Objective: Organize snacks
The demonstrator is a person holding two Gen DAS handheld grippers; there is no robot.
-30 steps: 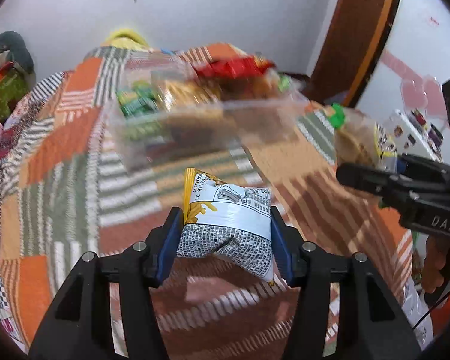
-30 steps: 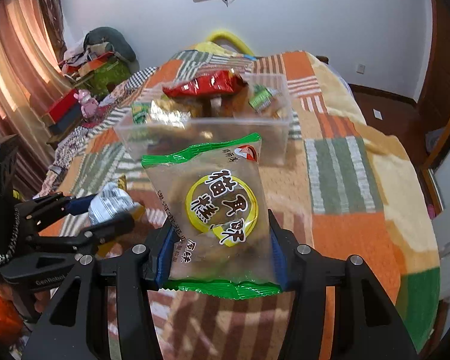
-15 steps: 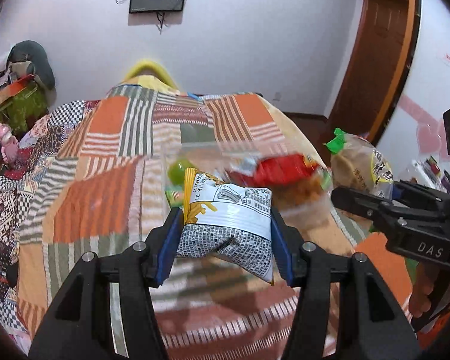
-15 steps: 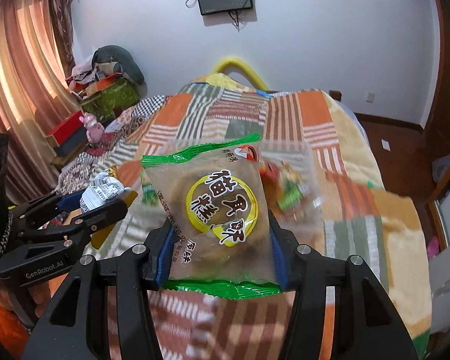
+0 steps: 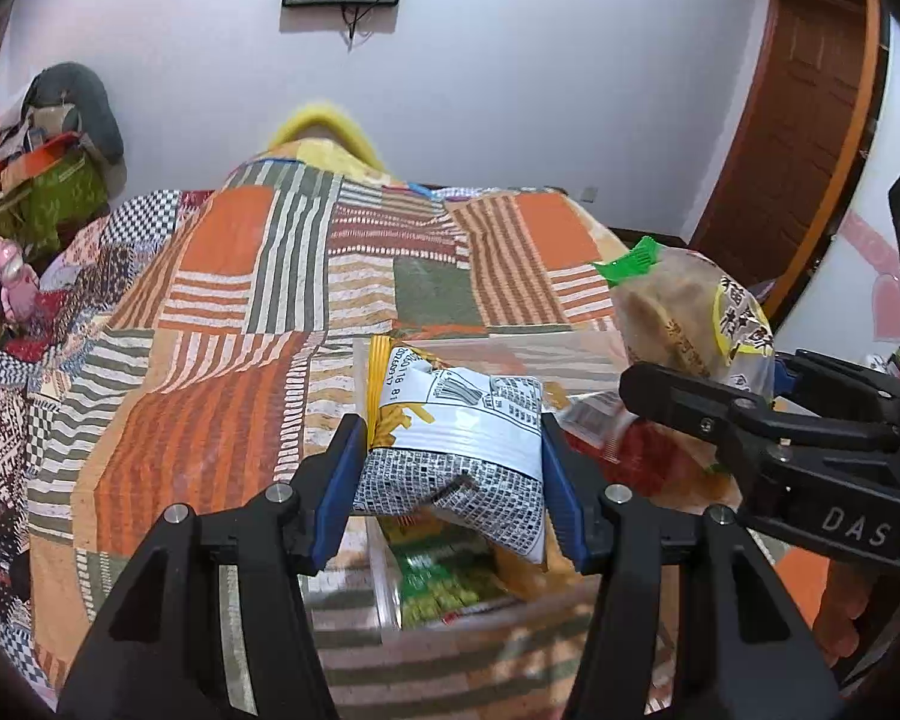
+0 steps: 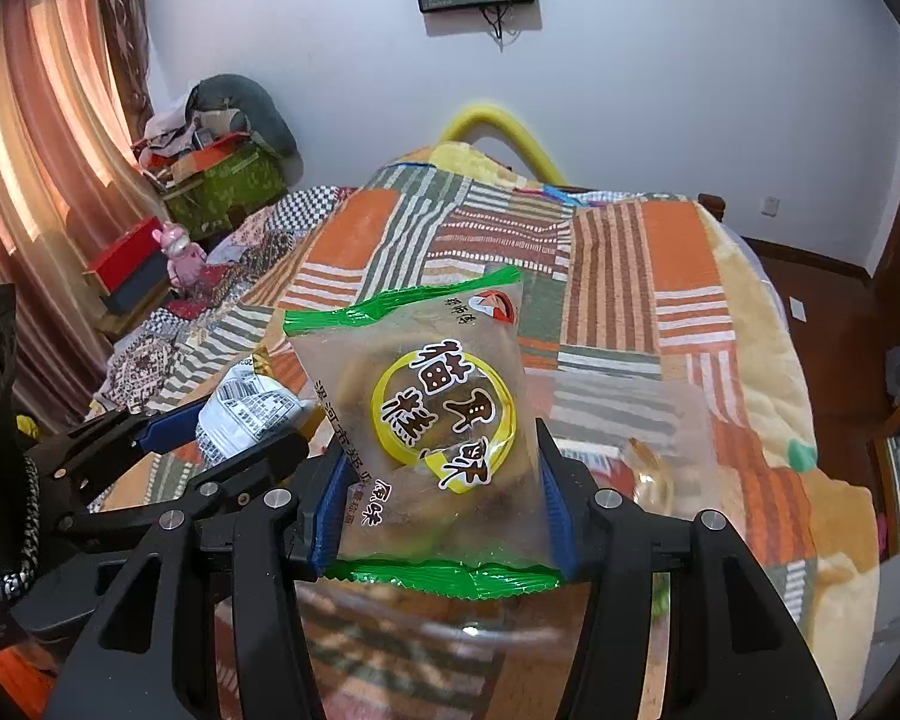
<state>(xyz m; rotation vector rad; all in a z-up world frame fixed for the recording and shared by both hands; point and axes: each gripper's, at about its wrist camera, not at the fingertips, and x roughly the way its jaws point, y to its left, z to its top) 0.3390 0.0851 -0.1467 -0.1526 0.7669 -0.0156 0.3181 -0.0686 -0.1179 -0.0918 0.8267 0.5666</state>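
Note:
My left gripper (image 5: 453, 462) is shut on a white-and-yellow snack packet (image 5: 456, 438) with a black grid print. My right gripper (image 6: 438, 480) is shut on a clear green-edged cake packet (image 6: 432, 420) with a yellow ring label. Both packets hang over a clear plastic bin (image 5: 390, 576) on the bed. The bin holds green (image 5: 444, 582) and red (image 5: 654, 462) snack packs. In the left wrist view the right gripper (image 5: 768, 414) shows at right with the cake packet (image 5: 684, 312). In the right wrist view the left gripper (image 6: 222, 432) shows at left with its packet (image 6: 246, 414).
The bin sits on a patchwork orange, green and striped blanket (image 5: 240, 312). Its clear wall shows in the right wrist view (image 6: 678, 456). A cluttered shelf with boxes (image 6: 222, 180) and a curtain (image 6: 36, 180) stand at left. A wooden door (image 5: 804, 120) is at right.
Both grippers have moved forward and come over the bin, which has slid down to the bottom of both views. Each packet stays gripped.

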